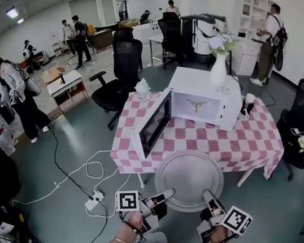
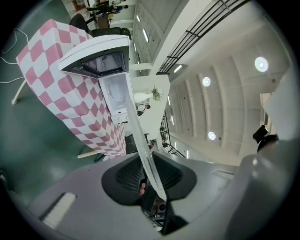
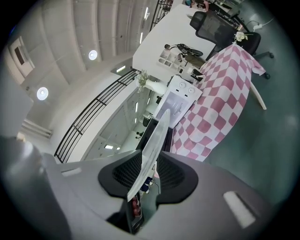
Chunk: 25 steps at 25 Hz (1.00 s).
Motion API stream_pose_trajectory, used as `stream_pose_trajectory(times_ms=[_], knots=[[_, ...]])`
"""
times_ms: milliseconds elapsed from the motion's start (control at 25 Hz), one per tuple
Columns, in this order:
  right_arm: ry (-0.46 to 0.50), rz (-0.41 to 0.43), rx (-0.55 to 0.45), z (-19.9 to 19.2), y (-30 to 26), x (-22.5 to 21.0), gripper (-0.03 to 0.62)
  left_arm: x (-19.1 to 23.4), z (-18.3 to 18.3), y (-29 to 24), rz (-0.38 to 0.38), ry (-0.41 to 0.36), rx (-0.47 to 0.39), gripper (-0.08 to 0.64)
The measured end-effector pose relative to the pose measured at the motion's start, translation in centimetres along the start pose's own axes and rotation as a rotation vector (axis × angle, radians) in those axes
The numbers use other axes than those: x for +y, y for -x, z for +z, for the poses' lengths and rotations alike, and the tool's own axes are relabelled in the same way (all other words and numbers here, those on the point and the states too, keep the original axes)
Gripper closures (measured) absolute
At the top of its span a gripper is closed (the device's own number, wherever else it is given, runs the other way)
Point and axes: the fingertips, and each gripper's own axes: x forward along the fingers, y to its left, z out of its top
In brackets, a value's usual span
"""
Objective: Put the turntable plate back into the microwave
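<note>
Both tongs are clenched on the plate's point(image 1: 189, 175) near rim, left gripper point(image 1: 165, 194) and right gripper point(image 1: 209, 197). The plate hangs flat at lower centre, just before the table's point(image 1: 251, 148) near edge and well apart from the microwave point(image 1: 230, 105). I judge I should hold both hands level and matched so the glass doesn't twist, then centre it on the 3-armed hub point(image 1: 196, 104). The door point(image 1: 155, 125) stands open at the opening's left, so the plate's left edge must clear it. A vase point(image 1: 218, 72) shows just above the microwave, and a cable point(image 1: 90, 170) trails lower left, near my feet.
</note>
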Motion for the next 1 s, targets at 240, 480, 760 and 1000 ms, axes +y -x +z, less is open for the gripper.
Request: stream_pose_trajectory(times_ms=[240, 480, 760, 1000], knots=[[0.040, 0.060, -0.016, 2.6, -2.8, -0.8, 0.499, 1.7, 2.0, -2.9, -0.001, 0.017, 0.026, 0.494], [0.021, -0.008, -0.038, 6.6, -6.1, -3.5, 0.499, 3.6, 5.7, -7.8, -0.019, 0.019, 0.070, 0.494], [-0.007, -0.113, -0.038, 11.8, -11.1, -5.8, 0.499, 5.0, 11.5, -13.4, -0.018, 0.022, 0.109, 0.494], [-0.028, -0.144, -0.035, 15.5, -15.1, -7.3, 0.499, 5.8, 15.8, -17.9, -0.044, -0.057, 0.138, 0.489]])
